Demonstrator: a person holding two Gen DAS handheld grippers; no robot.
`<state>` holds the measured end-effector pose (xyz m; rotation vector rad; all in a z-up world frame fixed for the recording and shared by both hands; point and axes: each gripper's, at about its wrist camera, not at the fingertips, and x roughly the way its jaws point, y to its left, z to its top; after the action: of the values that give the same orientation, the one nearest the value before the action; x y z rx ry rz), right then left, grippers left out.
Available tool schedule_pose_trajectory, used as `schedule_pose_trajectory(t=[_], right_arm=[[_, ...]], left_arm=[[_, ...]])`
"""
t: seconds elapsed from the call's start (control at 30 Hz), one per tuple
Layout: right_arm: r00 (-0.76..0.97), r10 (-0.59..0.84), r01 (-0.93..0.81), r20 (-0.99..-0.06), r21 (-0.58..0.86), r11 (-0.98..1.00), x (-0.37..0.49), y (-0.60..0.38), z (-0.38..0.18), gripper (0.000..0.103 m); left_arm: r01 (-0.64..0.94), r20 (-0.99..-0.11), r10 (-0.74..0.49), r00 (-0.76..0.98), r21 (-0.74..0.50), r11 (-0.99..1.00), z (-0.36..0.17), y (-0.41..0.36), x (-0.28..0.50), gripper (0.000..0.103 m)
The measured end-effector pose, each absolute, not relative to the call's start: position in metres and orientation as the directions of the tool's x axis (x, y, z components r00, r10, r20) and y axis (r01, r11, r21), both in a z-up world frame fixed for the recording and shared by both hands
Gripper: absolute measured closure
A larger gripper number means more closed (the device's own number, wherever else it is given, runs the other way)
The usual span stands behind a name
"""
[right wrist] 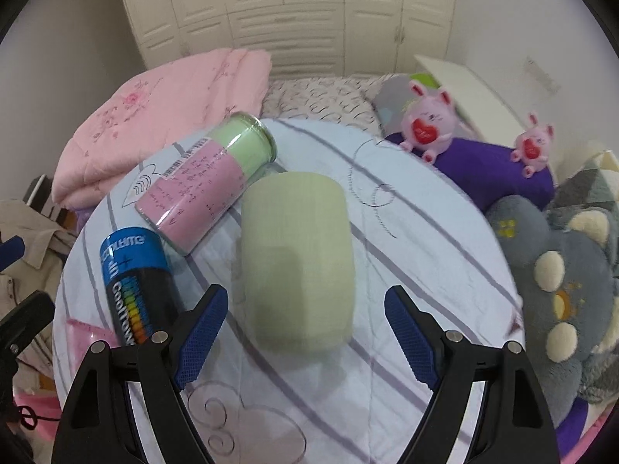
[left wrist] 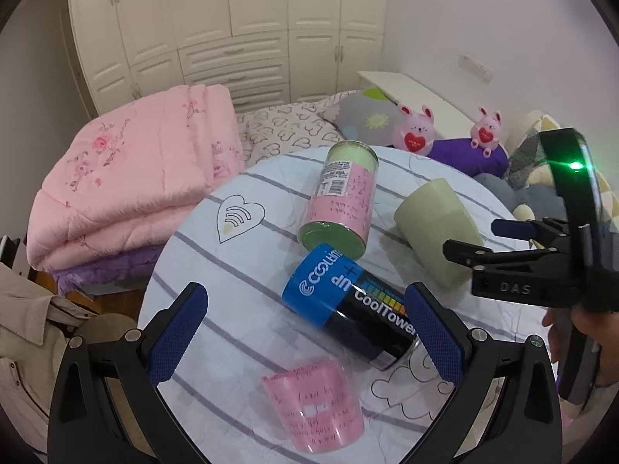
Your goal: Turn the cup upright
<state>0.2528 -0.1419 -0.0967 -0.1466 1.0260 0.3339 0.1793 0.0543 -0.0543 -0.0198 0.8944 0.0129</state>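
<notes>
**Right gripper lining up on the fallen green cup**

Going left to right across the round table, which is wearing a striped cloth: a folded pink quilt is sitting on the bed just past the table's left edge. The left gripper is hanging released above the near part of the table, fingers spread wide and gripping nothing. Below it a clear cup with a pink paper liner is standing mouth down. Just beyond that, a blue and black can is lying on its side, and a taller pink and green can is lying end to end with it, the two apparently touching.

To the right of the cans, the pale green cup is lying on its side on the cloth, near the pink and green can but seemingly apart from it. This looks like the cup to be turned upright. The right gripper is reaching toward it, also released, with its fingers standing wide on either side of the cup's near end and nothing held yet. At the far right, plush toys are crowding the table's edge.

To do this step well, the right gripper should probably be moving forward until its pads are flanking the cup's body, then closing gently, since the cup is round and likely to roll on the soft cloth. Which end is the mouth is not clear, so checking that before rotating seems wise. Lifting slightly before turning should keep the cup from nudging the neighbouring can.
</notes>
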Motion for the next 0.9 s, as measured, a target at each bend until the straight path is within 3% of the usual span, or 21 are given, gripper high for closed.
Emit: schedule_pose_trajectory(t=[0.2,0.3,0.7,0.8,0.9], right_arm=[[0.444,0.243,-0.346,-0.862,0.085,0.934,0.260,-0.143,-0.107,0.019],[0.427,0.266,-0.339,-0.864,0.119,0.933,0.261,-0.147,-0.109,0.031],[0.434,0.238,-0.211,-0.869,0.159,0.965,0.218,-0.165,-0.102,0.032],[0.433,0.255,-0.166,-0.865,0.201,0.965,0.199,-0.175,-0.101,0.045],[0.422,0.269,-0.148,-0.866,0.227,0.963,0.187,-0.179,-0.106,0.045]], left_arm=[[-0.020,-0.804,0.009,0.595,-0.004,1.000,-0.064,0.052,0.194,0.000],[-0.018,-0.815,0.010,0.579,0.000,1.000,-0.068,0.050,0.198,0.000],[-0.007,-0.839,-0.027,0.544,-0.036,0.999,-0.060,0.036,0.185,0.000],[0.015,-0.849,-0.040,0.527,-0.038,0.999,-0.058,0.024,0.177,0.000],[0.034,-0.858,-0.056,0.510,-0.045,0.998,-0.057,0.012,0.172,0.000]])
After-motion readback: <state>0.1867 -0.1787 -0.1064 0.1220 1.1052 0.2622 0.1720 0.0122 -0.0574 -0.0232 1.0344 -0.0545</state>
